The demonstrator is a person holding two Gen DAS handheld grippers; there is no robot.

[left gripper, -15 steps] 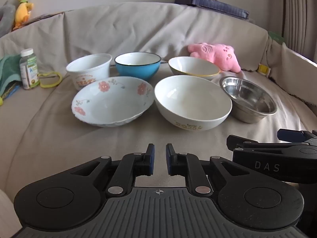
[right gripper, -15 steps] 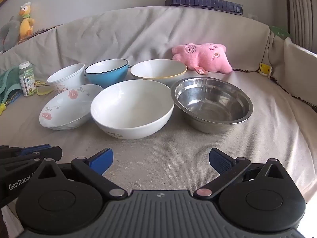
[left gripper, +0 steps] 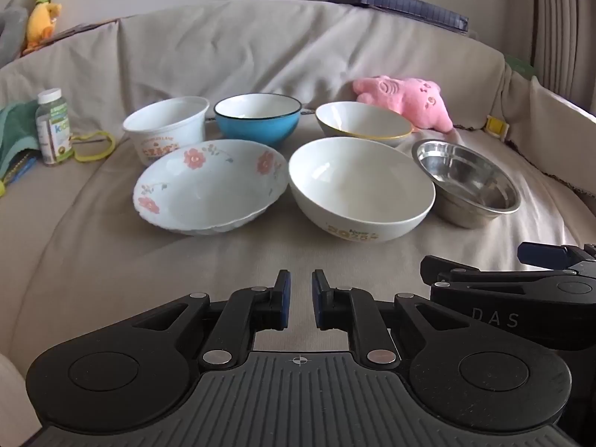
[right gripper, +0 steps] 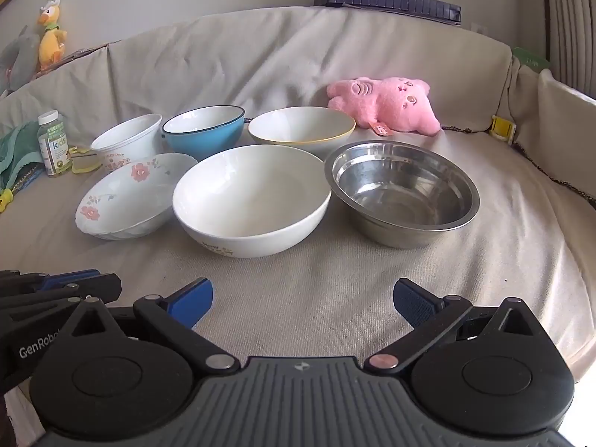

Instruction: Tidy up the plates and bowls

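Note:
Several bowls stand in two rows on a cloth-covered sofa seat. Front row: a flowered shallow bowl, a large white bowl, a steel bowl. Back row: a white cup-shaped bowl, a blue bowl, a yellow-rimmed white bowl. My left gripper is nearly shut and empty, in front of the bowls. My right gripper is open and empty, in front of the large white and steel bowls.
A pink plush toy lies behind the bowls at right. A small bottle, a yellow ring and a green cloth lie at left. The sofa back rises behind.
My left gripper's fingers have parted very slightly. Both grippers have barely moved.

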